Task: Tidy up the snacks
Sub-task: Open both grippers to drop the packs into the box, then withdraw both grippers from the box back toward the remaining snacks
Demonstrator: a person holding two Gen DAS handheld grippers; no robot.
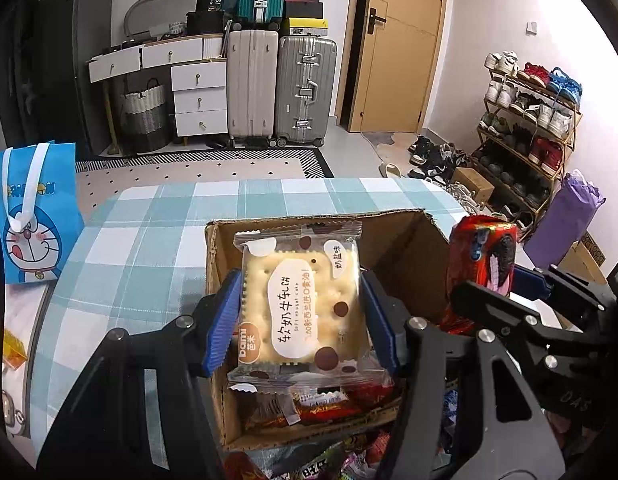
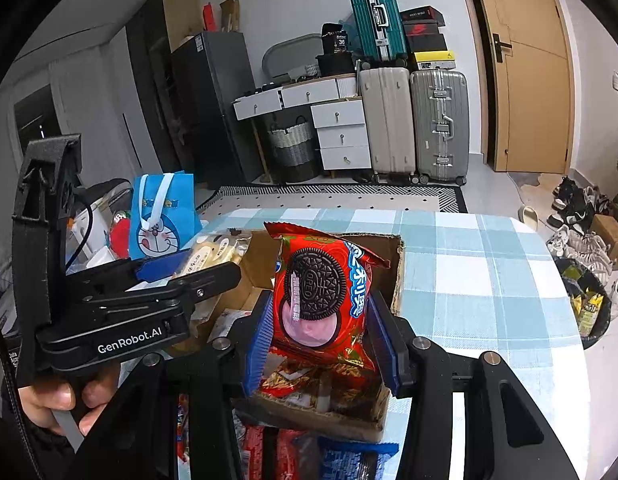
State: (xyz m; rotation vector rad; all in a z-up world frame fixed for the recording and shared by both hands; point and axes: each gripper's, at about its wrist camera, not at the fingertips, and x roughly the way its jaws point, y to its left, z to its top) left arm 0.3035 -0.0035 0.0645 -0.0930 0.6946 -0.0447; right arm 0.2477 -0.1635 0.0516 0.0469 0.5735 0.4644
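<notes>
My left gripper (image 1: 301, 320) is shut on a clear-wrapped nougat cracker pack (image 1: 299, 304) and holds it over an open cardboard box (image 1: 405, 252) on the checked table. My right gripper (image 2: 321, 340) is shut on a red Oreo pack (image 2: 321, 292) and holds it above the same box (image 2: 393, 276). The Oreo pack also shows at the right of the left wrist view (image 1: 483, 256). The cracker pack shows at the left of the right wrist view (image 2: 213, 256). Several red-wrapped snacks (image 1: 329, 400) lie in the box bottom.
A blue Doraemon bag (image 1: 33, 216) stands at the table's left. Loose snack packs (image 2: 309, 452) lie in front of the box. The blue checked tablecloth (image 2: 489, 280) extends right. A bin (image 2: 589, 308) stands on the floor beside the table.
</notes>
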